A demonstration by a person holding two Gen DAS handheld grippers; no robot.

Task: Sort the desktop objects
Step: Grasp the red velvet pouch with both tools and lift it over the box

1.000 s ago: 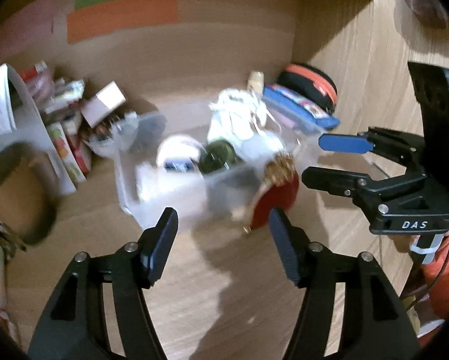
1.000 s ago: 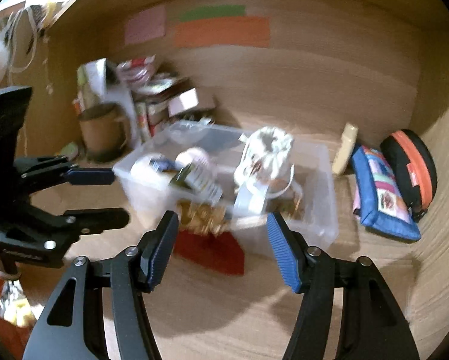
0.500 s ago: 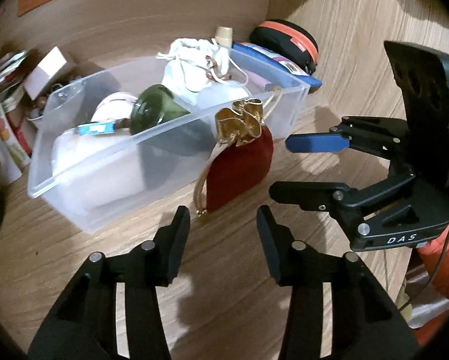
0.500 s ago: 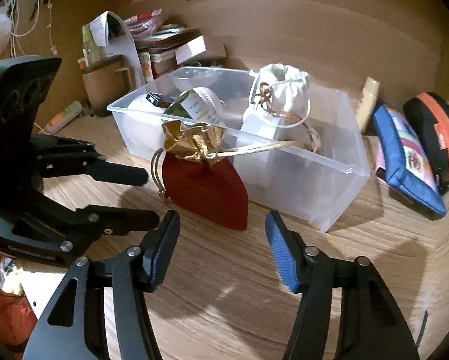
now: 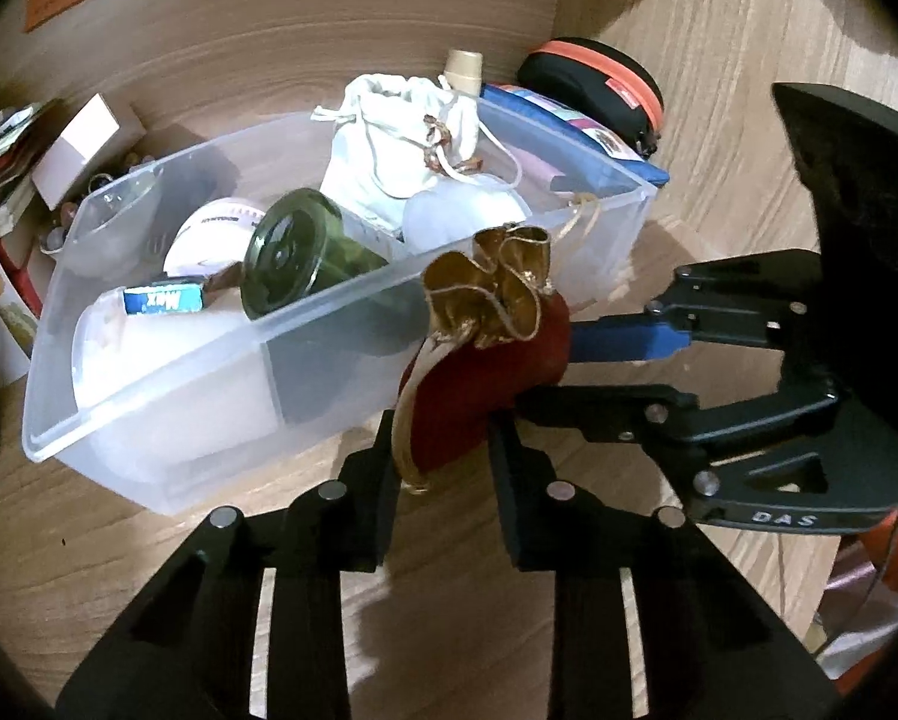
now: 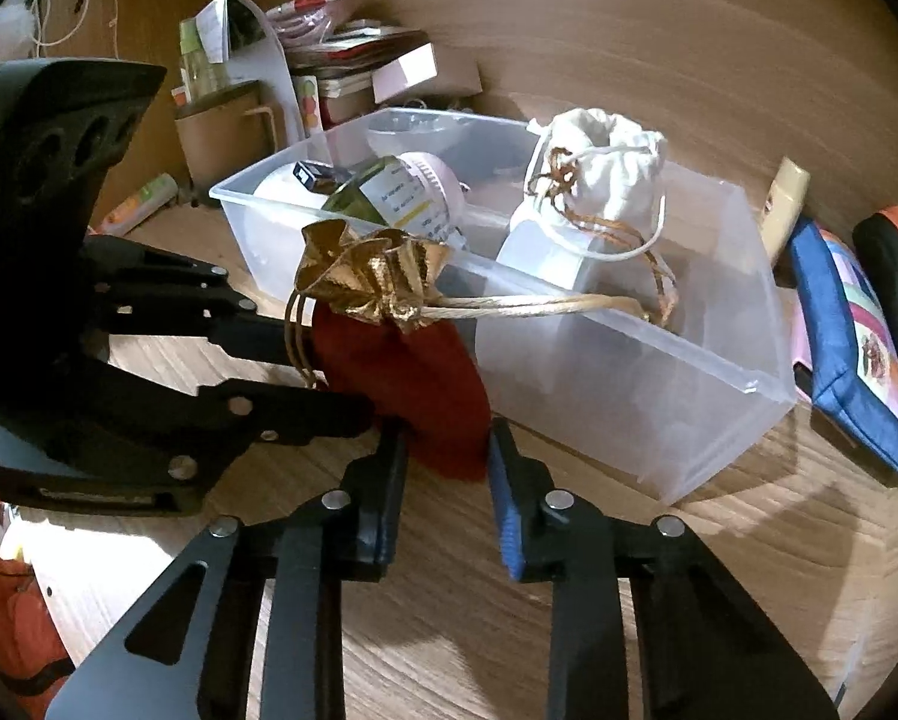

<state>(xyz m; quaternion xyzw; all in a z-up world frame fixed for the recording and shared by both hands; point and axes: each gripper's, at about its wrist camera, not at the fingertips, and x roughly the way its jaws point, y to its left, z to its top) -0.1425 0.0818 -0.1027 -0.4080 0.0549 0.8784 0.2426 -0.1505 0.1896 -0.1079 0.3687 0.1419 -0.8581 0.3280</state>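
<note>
A red pouch [image 5: 478, 384] with a gold ruffled top leans against the front wall of a clear plastic bin [image 5: 221, 372]; it also shows in the right wrist view [image 6: 413, 384]. Its gold cord [image 6: 538, 303] runs over the bin's rim [image 6: 628, 324]. My left gripper [image 5: 443, 450] is closed on the pouch's lower part. My right gripper [image 6: 446, 456] is closed on it from the other side. The bin holds a white drawstring bag [image 5: 401, 144], a green jar [image 5: 293, 252] and a white tub [image 5: 221, 234].
A blue zip pouch [image 6: 844, 336] and a black-and-orange case [image 6: 892, 276] lie right of the bin. A cream tube [image 6: 784, 204] leans behind it. Boxes, papers and a brown cup [image 6: 221, 132] crowd the back left. Wooden walls close the back and right.
Both grippers moved in on the red pouch and closed on it from opposite sides; a second ago they were wide open and farther back.
</note>
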